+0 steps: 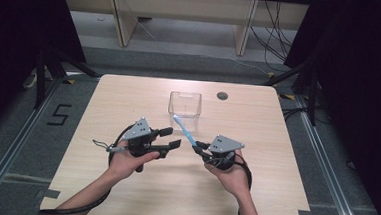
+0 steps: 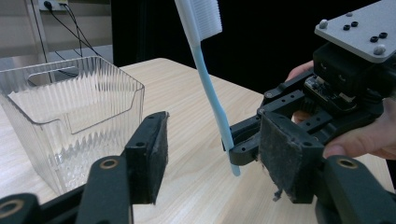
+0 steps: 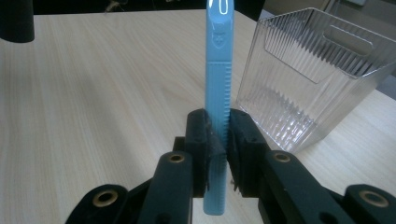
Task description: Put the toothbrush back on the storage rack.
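Two hands come in from the near edge of the table (image 1: 123,193), each holding a tool. Nearest in the right gripper view, the right tool (image 3: 218,140) has its black jaws pressed together on the lower handle of a light blue toothbrush (image 3: 217,88), with the pads squeezing the handle from both sides and the butt end sticking out below them. From that grip the toothbrush (image 1: 184,129) rises up and away, its white bristled head (image 2: 205,16) held in the air above the near side of a clear ribbed plastic bin (image 1: 184,106).

The left tool (image 1: 170,139) sits across from the right tool (image 1: 198,147), on the side of the toothbrush away from it, with its jaws pointing toward the handle. Its jaws stand apart, well short of meeting, and nothing lies between the pads. In the left gripper view one foam-faced pad (image 2: 154,154) is on the bin's side and the other is close in front of the right tool's jaws, while the toothbrush handle (image 2: 212,88) stands beyond the gap, not touched by either pad.

The bin stands upright on the table just beyond the toothbrush, and nothing can be seen inside it.
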Demonstrator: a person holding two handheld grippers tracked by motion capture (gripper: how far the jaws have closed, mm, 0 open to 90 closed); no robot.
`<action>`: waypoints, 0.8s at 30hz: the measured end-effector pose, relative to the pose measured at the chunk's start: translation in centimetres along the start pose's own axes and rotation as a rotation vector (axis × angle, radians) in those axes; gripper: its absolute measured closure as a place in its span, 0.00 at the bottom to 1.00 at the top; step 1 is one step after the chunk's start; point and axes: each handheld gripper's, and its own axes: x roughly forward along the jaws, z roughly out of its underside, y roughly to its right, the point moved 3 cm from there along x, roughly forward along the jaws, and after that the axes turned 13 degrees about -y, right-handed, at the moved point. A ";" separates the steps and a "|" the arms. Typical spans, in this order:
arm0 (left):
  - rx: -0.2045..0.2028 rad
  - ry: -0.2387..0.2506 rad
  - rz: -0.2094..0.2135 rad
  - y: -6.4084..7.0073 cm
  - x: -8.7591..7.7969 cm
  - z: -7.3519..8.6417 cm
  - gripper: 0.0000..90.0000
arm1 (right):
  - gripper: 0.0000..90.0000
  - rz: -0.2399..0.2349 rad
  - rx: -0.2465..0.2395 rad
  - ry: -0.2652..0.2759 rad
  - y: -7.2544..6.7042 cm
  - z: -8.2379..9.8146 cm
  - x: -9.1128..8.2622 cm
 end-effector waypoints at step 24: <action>-0.051 0.073 0.006 -0.4 0.6 -1.9 0.63 | 0.88 0.028 0.082 0.046 0.2 -0.3 0.3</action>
